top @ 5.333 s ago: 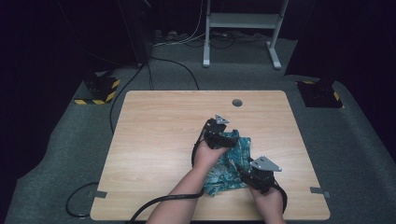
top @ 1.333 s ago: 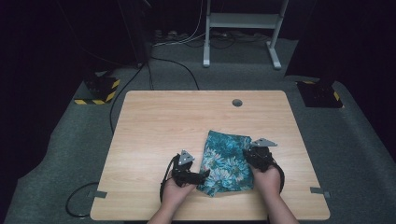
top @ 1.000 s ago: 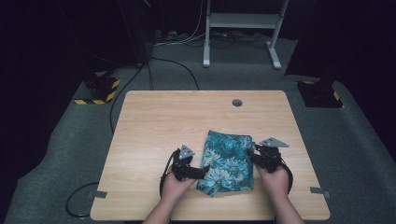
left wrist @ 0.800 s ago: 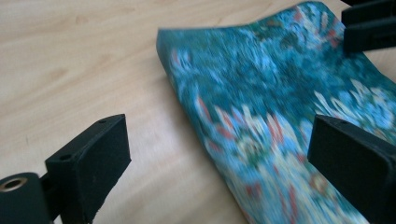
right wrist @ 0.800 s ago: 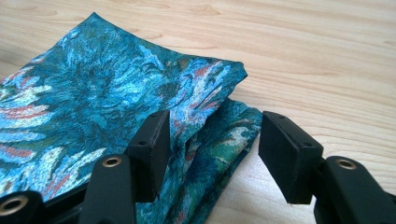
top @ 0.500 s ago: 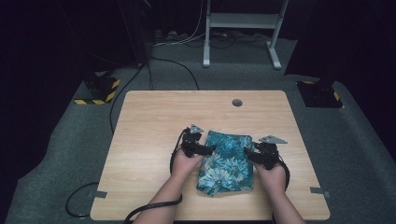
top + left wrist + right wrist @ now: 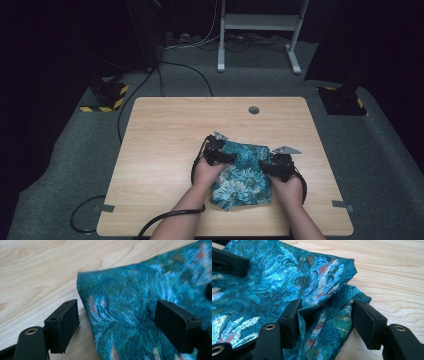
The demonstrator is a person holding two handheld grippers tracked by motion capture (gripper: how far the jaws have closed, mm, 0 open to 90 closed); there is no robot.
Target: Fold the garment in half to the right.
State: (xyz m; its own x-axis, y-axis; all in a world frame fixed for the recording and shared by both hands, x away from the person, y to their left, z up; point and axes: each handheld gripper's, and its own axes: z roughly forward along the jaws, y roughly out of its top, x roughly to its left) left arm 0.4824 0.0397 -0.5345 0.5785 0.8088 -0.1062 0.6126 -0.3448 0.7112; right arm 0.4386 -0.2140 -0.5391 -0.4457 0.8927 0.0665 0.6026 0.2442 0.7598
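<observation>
Folding step: left tool [image 7: 115, 325], closing, straddles the teal floral cloth [image 7: 243, 172] corner; right tool [image 7: 325, 322] apart around a fold. Next: pinch both.

No text, label, brand, number or sign can be read in any of the views. The teal cloth [image 7: 243, 174] between and beside the fingers carries only a floral pattern, no lettering. The tabletop [image 7: 165, 135] is plain wood grain. The black-and-yellow striped bases [image 7: 106, 96] on the floor bear hazard stripes but no words.
</observation>
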